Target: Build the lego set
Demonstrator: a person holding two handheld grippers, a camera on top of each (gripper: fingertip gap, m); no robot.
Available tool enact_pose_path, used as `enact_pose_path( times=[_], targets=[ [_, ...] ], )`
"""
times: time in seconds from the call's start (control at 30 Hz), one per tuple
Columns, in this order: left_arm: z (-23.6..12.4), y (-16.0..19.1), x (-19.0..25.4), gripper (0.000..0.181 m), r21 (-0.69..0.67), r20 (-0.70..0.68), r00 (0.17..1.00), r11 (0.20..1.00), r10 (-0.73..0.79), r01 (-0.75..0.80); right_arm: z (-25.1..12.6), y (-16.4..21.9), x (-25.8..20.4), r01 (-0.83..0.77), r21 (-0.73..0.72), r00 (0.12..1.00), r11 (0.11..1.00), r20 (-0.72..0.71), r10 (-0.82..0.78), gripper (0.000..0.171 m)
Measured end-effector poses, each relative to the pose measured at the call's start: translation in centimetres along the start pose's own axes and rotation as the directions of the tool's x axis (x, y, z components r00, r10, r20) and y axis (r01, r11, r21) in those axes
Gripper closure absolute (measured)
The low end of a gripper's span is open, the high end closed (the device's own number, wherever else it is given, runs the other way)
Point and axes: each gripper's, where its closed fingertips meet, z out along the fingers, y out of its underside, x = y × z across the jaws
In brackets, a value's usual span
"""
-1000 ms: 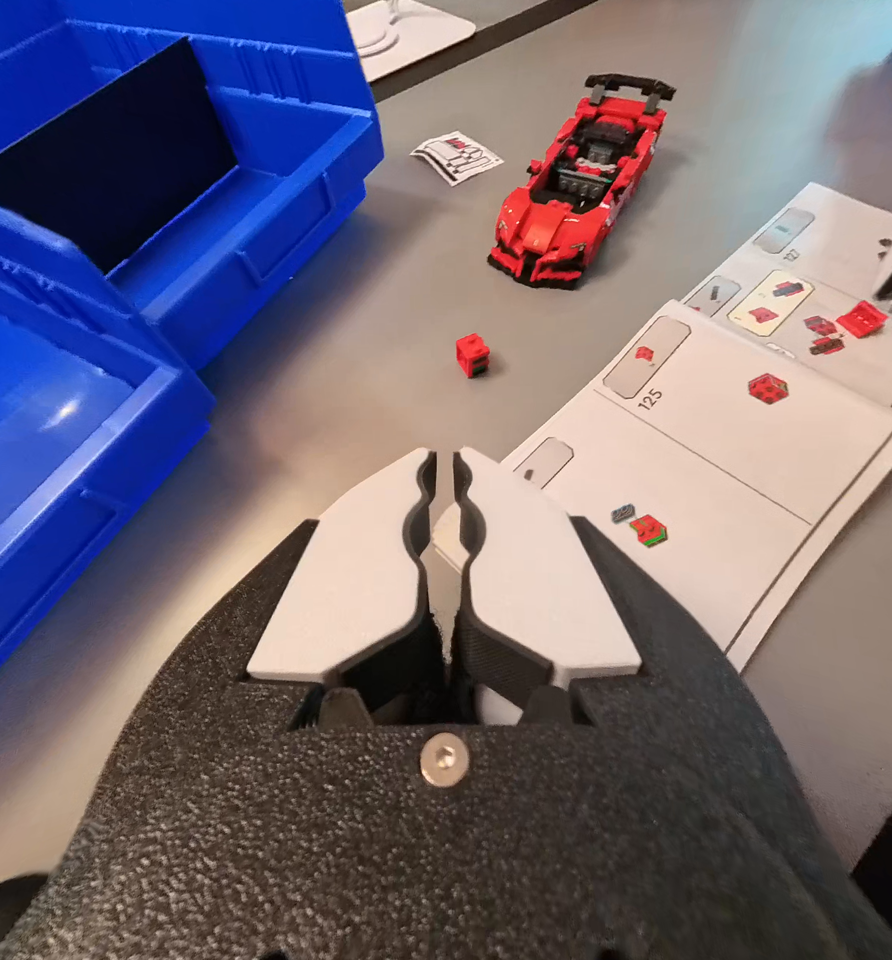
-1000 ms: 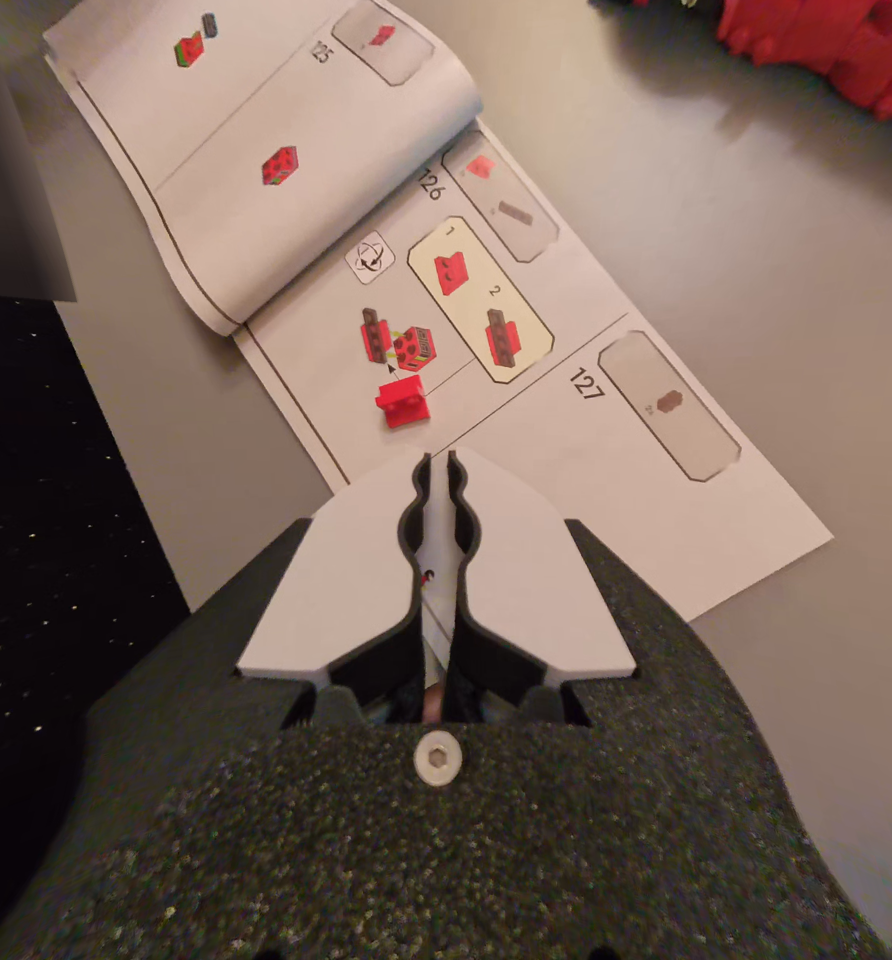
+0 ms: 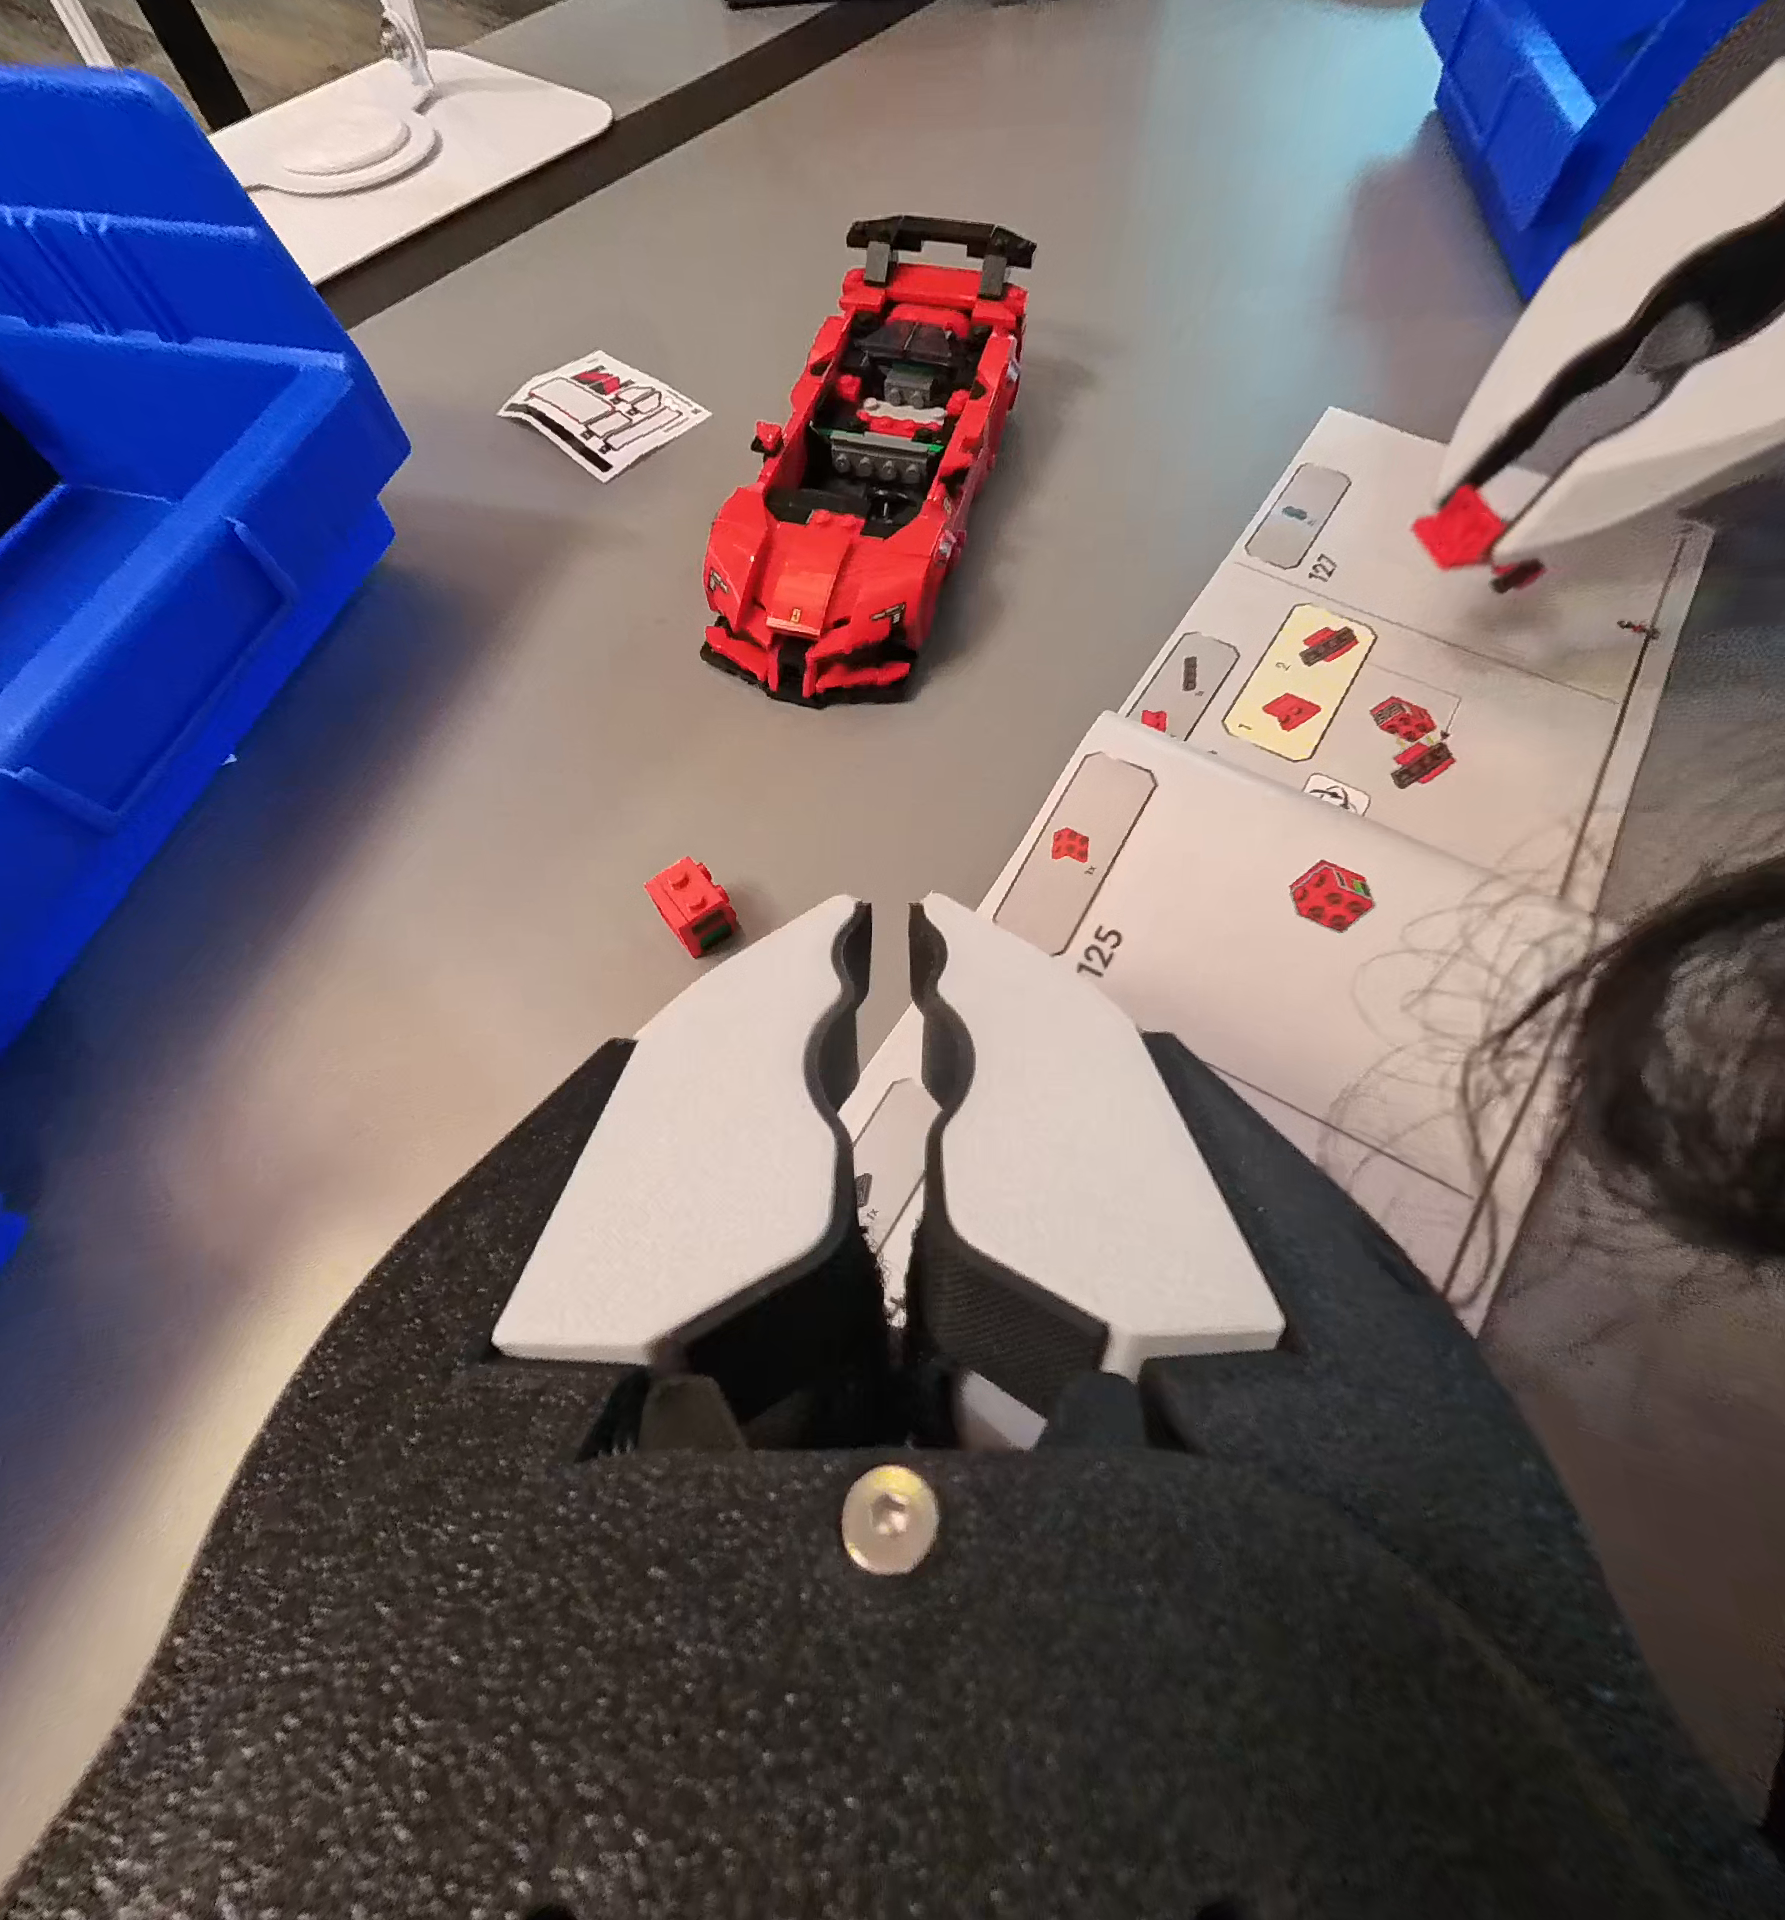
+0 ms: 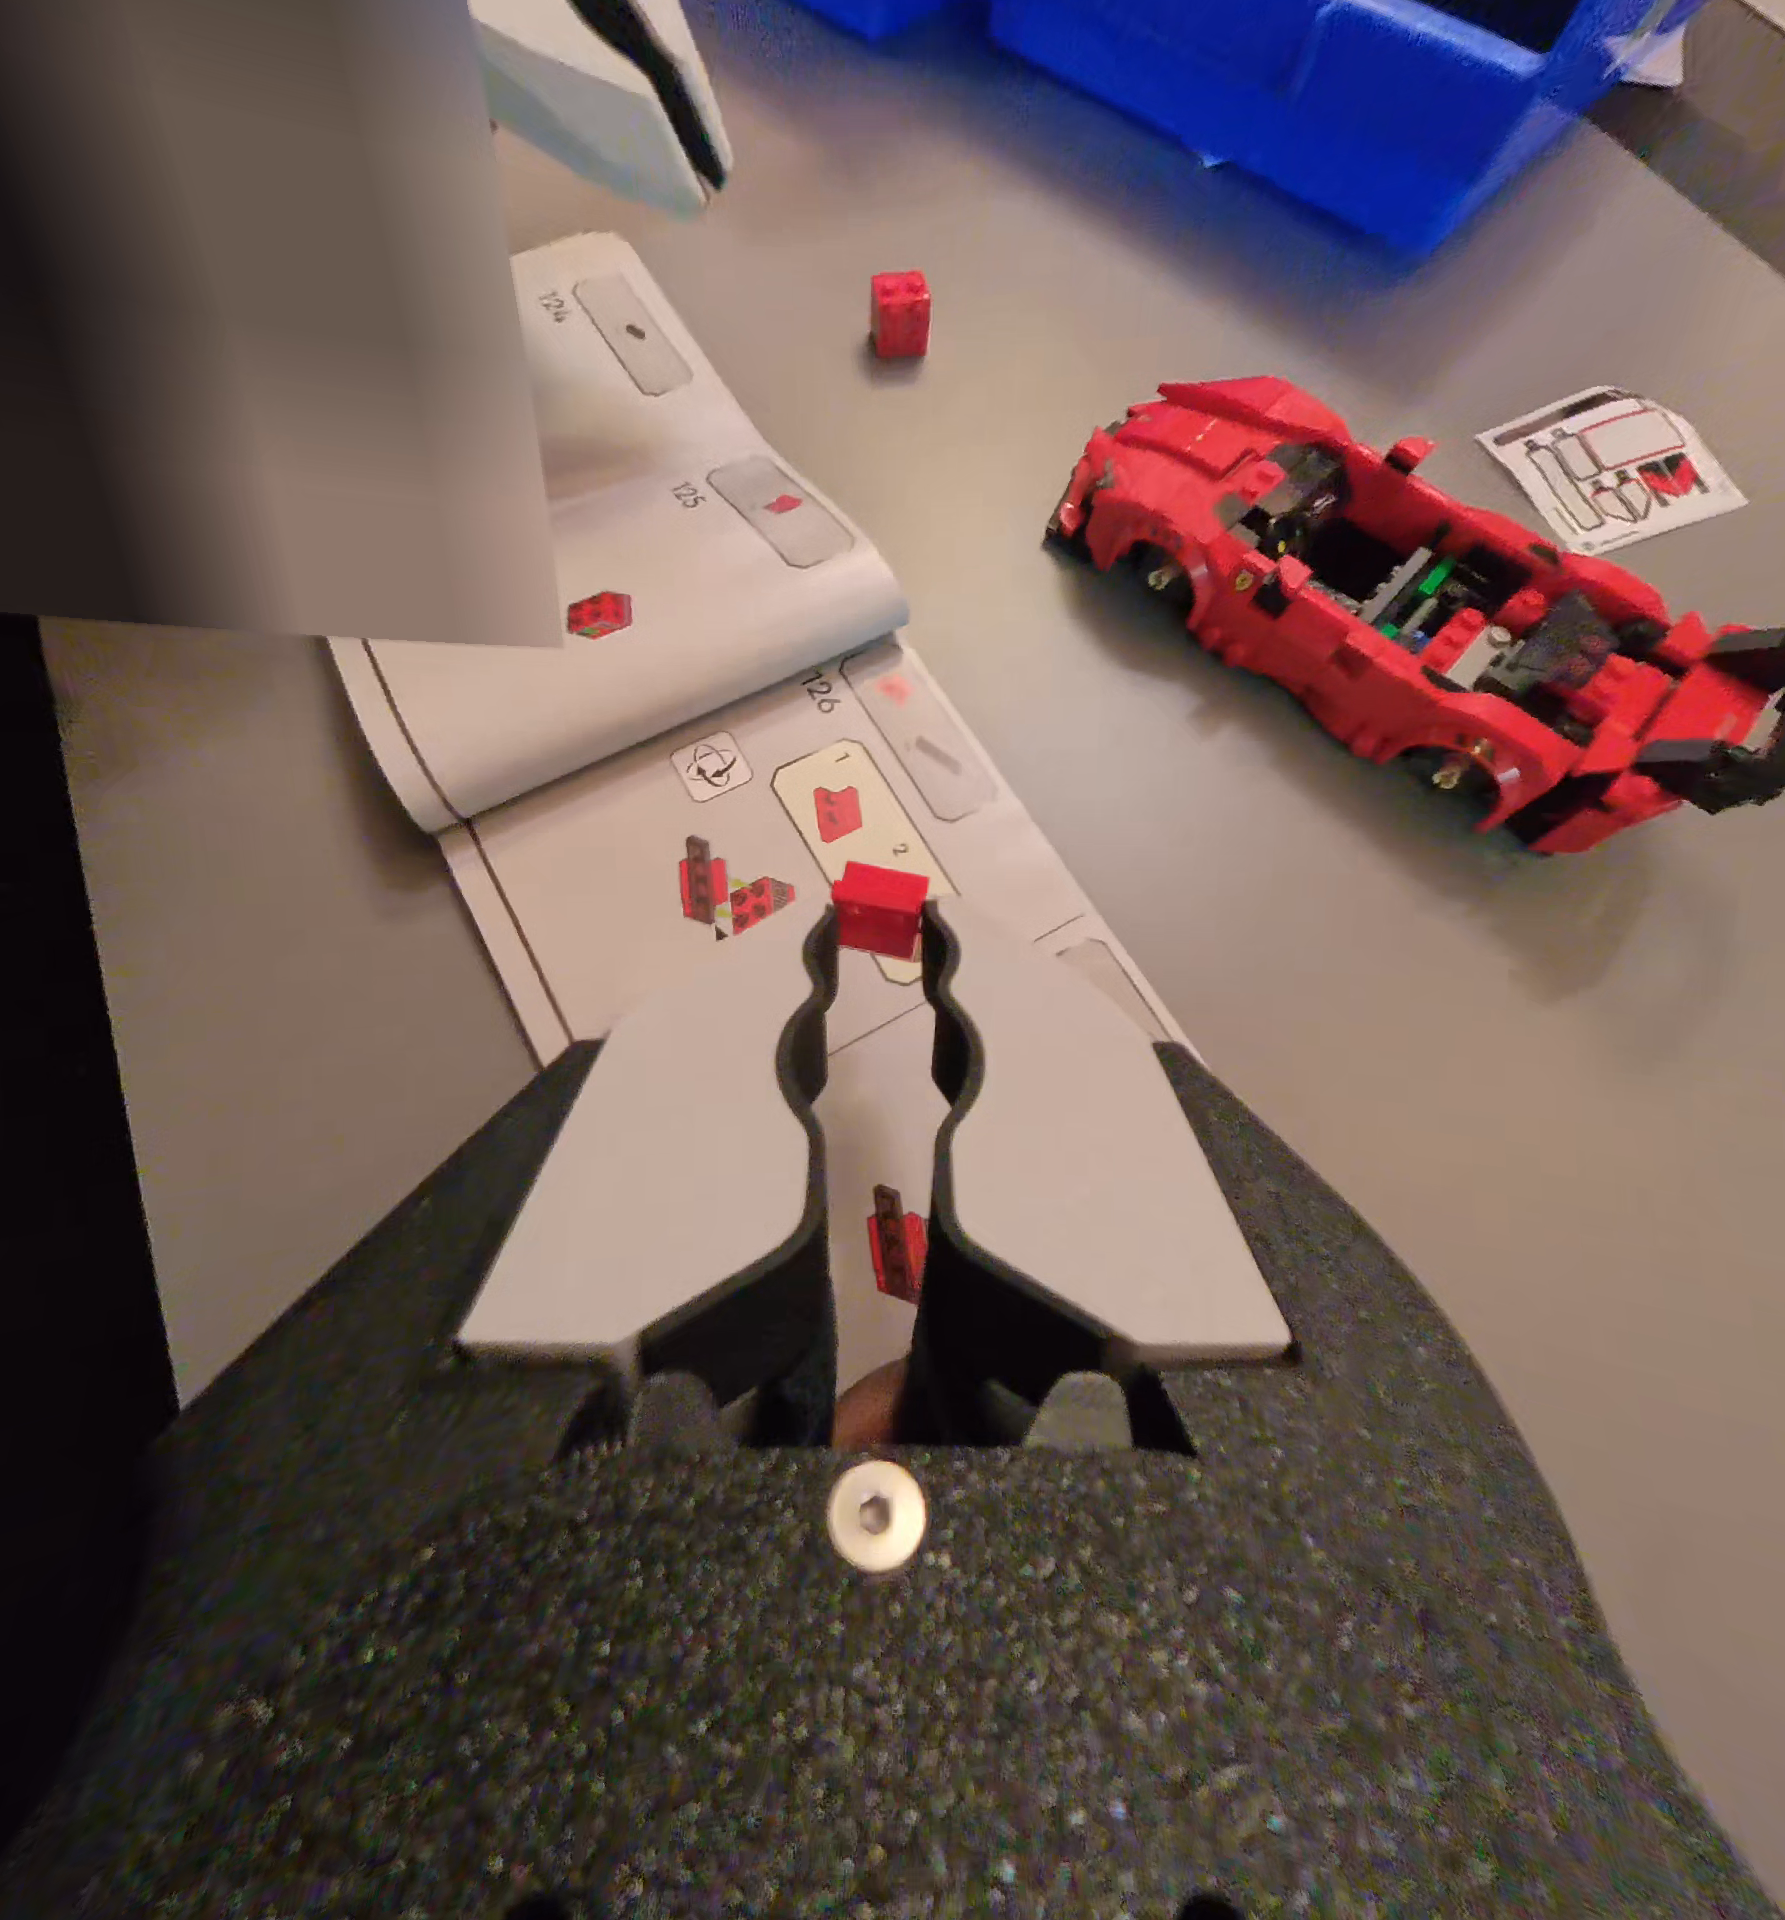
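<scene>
While your right gripper [image 4: 875,920] pinches a red brick [image 4: 877,909] over the booklet [image 4: 597,717], your left gripper's [image 3: 890,914] fingers sit closed, empty.

Glossy red plastic car [image 3: 857,488] on a smooth, matt grey desk [image 3: 555,790], beside matt paper instruction pages [image 3: 1272,935] and glossy blue plastic bins [image 3: 140,582]. Both tongs, left [image 3: 890,906] and right [image 4: 877,914], pair smooth grey fingers [image 3: 722,1132] with rough, grainy black bodies.
</scene>
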Motion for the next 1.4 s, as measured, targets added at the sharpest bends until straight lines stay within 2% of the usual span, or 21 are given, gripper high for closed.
enact_pose_path(
  times=[0.27, 0.33, 0.5, 0.87, 0.97, 1.03, 1.07, 1.23, 1.27, 1.3, 1.37, 1.4],
  targets=[
    [0.4, 0.3, 0.2, 0.175, -0.007, -0.02, 1.0, 1.0, -0.005, 0.005, 1.4, 3.6, -0.4, -0.091, -0.142, 0.995, 0.986, 0.033, 0.097, 0.155],
    [0.4, 0.3, 0.3, 0.175, -0.008, -0.025, 1.0, 1.0, -0.003, 0.003, 1.3, 3.4, -0.5, -0.106, -0.138, 0.992, 0.985, 0.048, 0.114, 0.145],
    [0.5, 0.3, 0.2, 0.175, -0.012, -0.022, 1.0, 1.0, -0.002, 0.001, 0.2, 3.2, -0.6, -0.101, -0.147, 0.993, 0.984, 0.052, 0.109, 0.136],
    [0.9, 0.1, 0.5, 0.175, -0.008, -0.025, 1.0, 1.0, 0.0, -0.001, -3.6, 1.3, 0.2, -0.143, -0.039, 0.99, 0.989, 0.003, 0.143, 0.134],
    [1.0, 0.1, 0.7, 0.175, -0.012, -0.03, 1.0, 1.0, 0.004, -0.004, -4.2, 0.9, 0.1, -0.142, -0.014, 0.99, 0.99, 0.004, 0.142, 0.144],
    [1.0, 0.1, 0.8, 0.175, -0.013, -0.031, 0.999, 1.0, 0.006, -0.006, -4.5, 0.5, -0.2, -0.128, 0.01, 0.992, 0.992, 0.022, 0.128, 0.166],
    [1.0, 0.0, 0.8, 0.175, -0.012, -0.032, 0.999, 1.0, 0.005, -0.006, -4.7, 0.4, -0.6, -0.113, 0.019, 0.993, 0.993, 0.042, 0.112, 0.171],
    [1.0, 0.1, 0.8, 0.175, -0.018, -0.033, 0.999, 1.0, 0.001, -0.001, -5.6, 0.6, -1.3, -0.101, 0.006, 0.992, 0.995, 0.08, 0.1, 0.17],
    [1.1, 0.1, 0.8, 0.175, -0.02, -0.033, 0.999, 1.0, 0.001, -0.001, -6.3, 0.5, -1.3, -0.114, 0.003, 0.99, 0.993, 0.083, 0.114, 0.164],
    [1.1, 0.1, 0.8, 0.175, -0.021, -0.032, 0.999, 1.0, 0.001, -0.002, -7.1, 0.5, -1.4, -0.124, -0.007, 0.988, 0.992, 0.087, 0.124, 0.16],
    [1.1, 0.1, 0.7, 0.175, -0.022, -0.027, 1.0, 1.0, 0.003, -0.004, -9.8, 0.4, -1.3, -0.107, -0.019, 0.991, 0.994, 0.075, 0.108, 0.171],
    [1.1, 0.0, 0.5, 0.175, -0.02, -0.022, 1.0, 1.0, 0.004, -0.005, -11.6, 0.2, -1.0, -0.09, -0.014, 0.994, 0.996, 0.053, 0.091, 0.171]
  ],
)
